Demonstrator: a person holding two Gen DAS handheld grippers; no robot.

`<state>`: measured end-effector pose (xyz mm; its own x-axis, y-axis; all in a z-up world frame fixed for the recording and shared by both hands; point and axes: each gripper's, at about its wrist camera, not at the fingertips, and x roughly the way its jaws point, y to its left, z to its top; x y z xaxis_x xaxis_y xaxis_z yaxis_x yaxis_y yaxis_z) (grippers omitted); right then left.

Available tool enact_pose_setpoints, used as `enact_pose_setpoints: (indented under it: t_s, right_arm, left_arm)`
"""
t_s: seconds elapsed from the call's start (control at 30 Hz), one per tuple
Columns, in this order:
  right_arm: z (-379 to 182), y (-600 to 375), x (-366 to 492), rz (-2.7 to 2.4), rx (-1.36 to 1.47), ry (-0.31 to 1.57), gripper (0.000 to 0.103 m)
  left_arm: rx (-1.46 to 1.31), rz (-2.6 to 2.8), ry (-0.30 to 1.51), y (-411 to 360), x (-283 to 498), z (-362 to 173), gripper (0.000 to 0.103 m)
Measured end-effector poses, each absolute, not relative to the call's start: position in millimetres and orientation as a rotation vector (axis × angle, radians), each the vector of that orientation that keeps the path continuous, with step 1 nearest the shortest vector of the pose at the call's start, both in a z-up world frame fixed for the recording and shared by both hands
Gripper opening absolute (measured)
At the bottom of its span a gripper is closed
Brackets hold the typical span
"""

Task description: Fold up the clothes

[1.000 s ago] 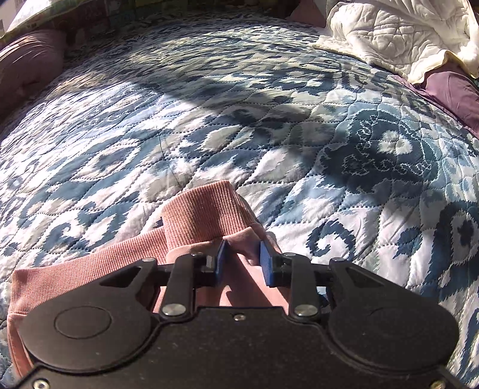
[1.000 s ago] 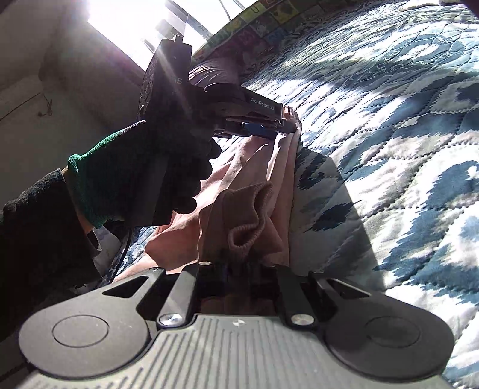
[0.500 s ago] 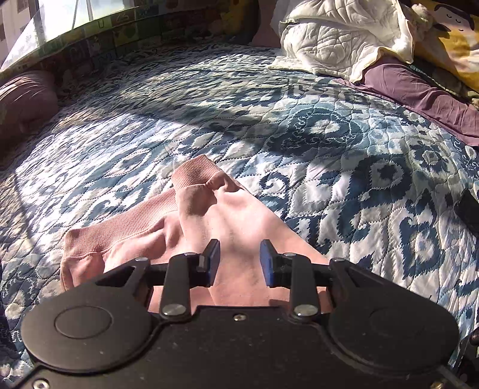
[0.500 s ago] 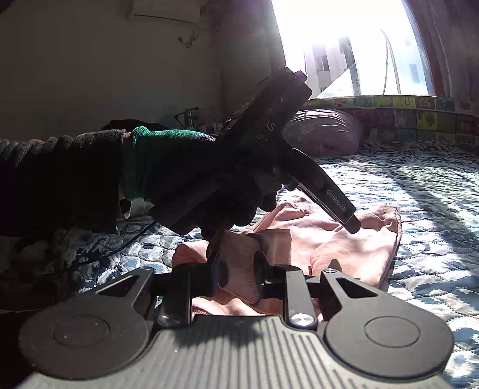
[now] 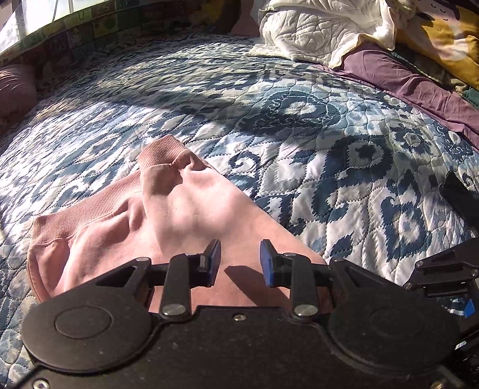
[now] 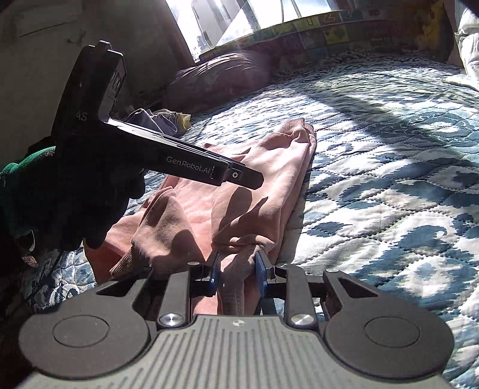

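- A pink sweatshirt (image 5: 191, 209) is lying crumpled on a bed, spread over a blue-and-white patterned quilt (image 5: 299, 125) in hard sunlight.
- The left gripper (image 5: 240, 259) is hovering over the garment with its blue-padded fingers spread apart and nothing between them, casting a shadow on the pink cloth.
- The right gripper (image 6: 237, 270) is working at the near edge of the sweatshirt (image 6: 254, 185), its fingers closing around a gathered fold of pink fabric.
- A hand in a dark, green-cuffed glove (image 6: 74, 203) is holding the left gripper (image 6: 239, 176) above the garment in the right wrist view.
- A ribbed cuff (image 5: 160, 151) is pointing away across the quilt.
- A white quilted blanket (image 5: 323, 27) and a purple sheet (image 5: 413, 86) are lying at the far side.
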<state>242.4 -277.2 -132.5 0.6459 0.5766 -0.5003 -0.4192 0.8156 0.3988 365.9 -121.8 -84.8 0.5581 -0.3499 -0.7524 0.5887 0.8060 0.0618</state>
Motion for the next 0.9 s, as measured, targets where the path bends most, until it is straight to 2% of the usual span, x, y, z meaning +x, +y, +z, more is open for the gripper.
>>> enact_pose_setpoints:
  t_s: [0.17, 0.43, 0.5, 0.63, 0.9]
  right_arm:
    - [-130.8, -249.0, 226.5, 0.605, -0.013, 0.627, 0.025]
    - [-117.7, -282.6, 225.7, 0.576, 0.131, 0.605, 0.028]
    - [-122.4, -281.1, 227.1, 0.620, 0.140, 0.647, 0.023]
    - [-127.1, -268.3, 219.3, 0.670, 0.023, 0.673, 0.021]
    - [-127.1, -259.0, 209.2, 0.687, -0.090, 0.681, 0.022]
  left_arm:
    - [0.348, -0.499, 0.830, -118.9, 372.6, -95.6, 0.028]
    - [0.379, -0.572, 0.749, -126.9, 349.6, -80.1, 0.028]
    - [0.415, -0.557, 0.789, -131.5, 354.2, -93.2, 0.028]
    - [0.354, -0.514, 0.845, -122.2, 367.5, -107.6, 0.034]
    - [0.336, -0.473, 0.848, -123.5, 370.1, -112.6, 0.040]
